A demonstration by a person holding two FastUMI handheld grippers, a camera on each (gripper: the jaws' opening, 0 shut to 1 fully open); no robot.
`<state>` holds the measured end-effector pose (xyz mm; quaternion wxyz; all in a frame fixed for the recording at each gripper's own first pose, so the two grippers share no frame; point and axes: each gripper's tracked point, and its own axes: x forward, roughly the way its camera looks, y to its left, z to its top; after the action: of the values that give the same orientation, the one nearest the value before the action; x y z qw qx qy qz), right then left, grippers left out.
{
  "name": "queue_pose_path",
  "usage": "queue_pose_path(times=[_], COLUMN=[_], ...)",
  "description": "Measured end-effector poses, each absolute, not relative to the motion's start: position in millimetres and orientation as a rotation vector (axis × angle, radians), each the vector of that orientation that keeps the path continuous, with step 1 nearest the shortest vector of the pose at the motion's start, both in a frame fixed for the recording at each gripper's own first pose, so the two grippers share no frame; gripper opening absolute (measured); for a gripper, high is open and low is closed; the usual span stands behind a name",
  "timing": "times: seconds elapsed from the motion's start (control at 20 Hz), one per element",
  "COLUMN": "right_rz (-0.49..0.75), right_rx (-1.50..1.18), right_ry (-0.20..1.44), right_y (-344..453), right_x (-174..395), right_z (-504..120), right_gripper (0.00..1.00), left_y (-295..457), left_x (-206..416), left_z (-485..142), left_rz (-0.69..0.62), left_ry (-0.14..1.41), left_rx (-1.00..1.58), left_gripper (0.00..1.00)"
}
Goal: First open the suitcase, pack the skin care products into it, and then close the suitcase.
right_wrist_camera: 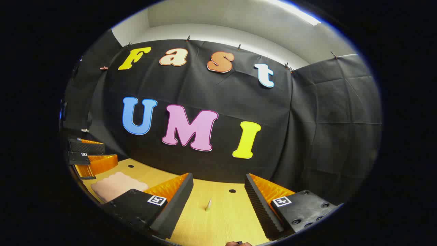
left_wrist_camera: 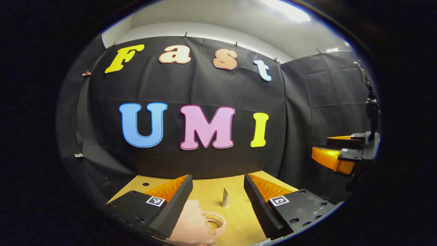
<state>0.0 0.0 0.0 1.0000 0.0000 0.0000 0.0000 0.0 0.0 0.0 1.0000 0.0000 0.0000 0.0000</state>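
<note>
Both grippers hang above the wooden table (left_wrist_camera: 235, 218), facing the black cloth wall. In the left gripper view, the left gripper (left_wrist_camera: 218, 198) has its jaws wide apart with nothing between them. Just below its near finger lies the pink suitcase (left_wrist_camera: 194, 225), closed, its looped handle (left_wrist_camera: 216, 220) pointing toward the wall. Beyond the handle stands a small white tube (left_wrist_camera: 225, 198), upright, long axis vertical, narrow end up.

Off to the side of the suitcase, the right gripper (left_wrist_camera: 333, 150) floats near the wall's corner fold, fingers parted.

In the right gripper view, the right gripper (right_wrist_camera: 218, 198) is open too, holding nothing. The white tube (right_wrist_camera: 208, 205) stands between its fingers but farther off, tip up. The suitcase (right_wrist_camera: 116, 188) lies flat on the table (right_wrist_camera: 222, 222), well to the side of the tube, with the left gripper (right_wrist_camera: 90, 155) above its far edge, jaws apart.
</note>
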Motion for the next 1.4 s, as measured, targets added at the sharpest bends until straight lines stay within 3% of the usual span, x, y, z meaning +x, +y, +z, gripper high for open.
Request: queue_pose_path(times=[0.85,1.05,1.4], right_rz=[-0.027,-0.025,0.009], right_rx=[0.049,0.033,0.066], right_ry=[0.015,0.026,0.103], right_y=[-13,-21,-54], right_x=[19,22,39], right_z=[-9,-21,-71], right_gripper=[0.96,0.96,0.94], left_y=[-11,-29,-39], left_x=[21,39,76], left_z=[-19,-72,-180], left_rz=[-0.027,-0.088,-0.030], left_ry=[0.056,0.226,0.601], left_rx=[0.001,-0.061,-0.133], left_gripper=[0.95,0.95,0.96])
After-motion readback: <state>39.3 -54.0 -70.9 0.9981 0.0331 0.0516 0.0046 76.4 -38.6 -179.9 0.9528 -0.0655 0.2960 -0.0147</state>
